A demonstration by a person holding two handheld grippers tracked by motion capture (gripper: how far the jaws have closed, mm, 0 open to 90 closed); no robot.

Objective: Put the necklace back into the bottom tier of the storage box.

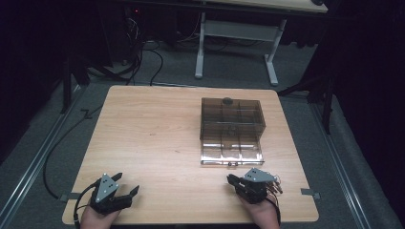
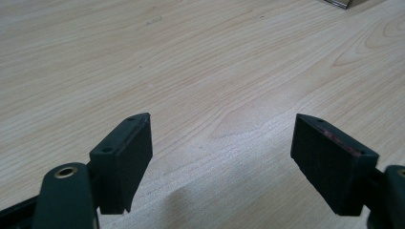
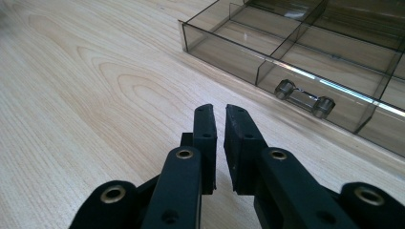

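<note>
Legible text, labels, brands, numbers, signs: none readable on any surface in the high view or either gripper view.

Wooden table (image 1: 157, 143); smoky clear compartment box (image 1: 232, 119), drawer (image 1: 231, 151) pulled out; floor cables (image 1: 143, 57).

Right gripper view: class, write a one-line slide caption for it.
Nearly closed right gripper rests low over the wooden table, facing the handle of an open, smoky drawer.
</note>
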